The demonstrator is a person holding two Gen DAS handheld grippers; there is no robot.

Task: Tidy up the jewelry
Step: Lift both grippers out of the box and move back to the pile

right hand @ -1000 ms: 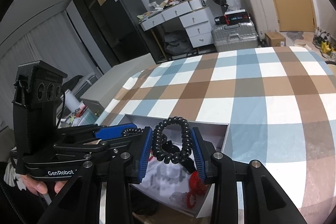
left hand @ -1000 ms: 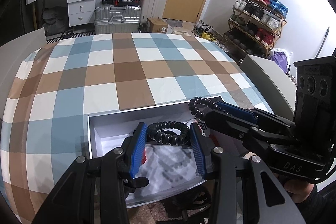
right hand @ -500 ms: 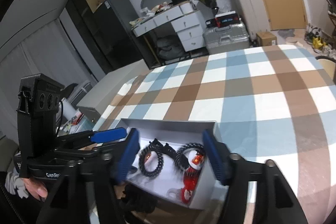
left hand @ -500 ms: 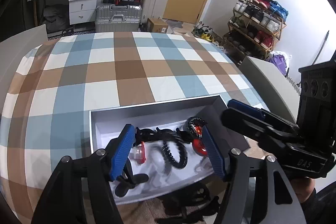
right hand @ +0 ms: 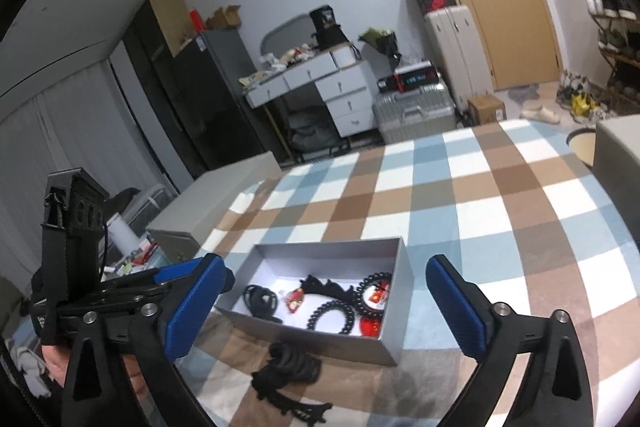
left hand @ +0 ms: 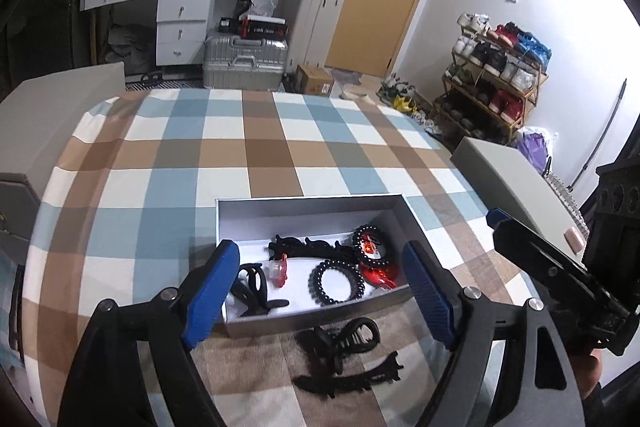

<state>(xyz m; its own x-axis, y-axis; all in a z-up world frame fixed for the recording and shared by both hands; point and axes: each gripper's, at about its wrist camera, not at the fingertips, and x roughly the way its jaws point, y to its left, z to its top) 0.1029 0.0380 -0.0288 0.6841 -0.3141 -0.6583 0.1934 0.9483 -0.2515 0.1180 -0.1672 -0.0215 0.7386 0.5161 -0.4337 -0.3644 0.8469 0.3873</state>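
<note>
Both grippers empty above the tray

Left gripper (left hand: 322, 291) and right gripper (right hand: 326, 307) have just spread apart; spiral hair ties (left hand: 337, 282) lie in the tray (left hand: 304, 205).

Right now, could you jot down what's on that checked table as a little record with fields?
surface: checked tablecloth
container: open grey box near the front edge
inside box: two black coil hair ties, black hair clips, red pieces
outside box: black claw clips on the cloth in front of it
left gripper: jaws just opened, nothing between them
right gripper: jaws just opened wide, nothing between them
</note>
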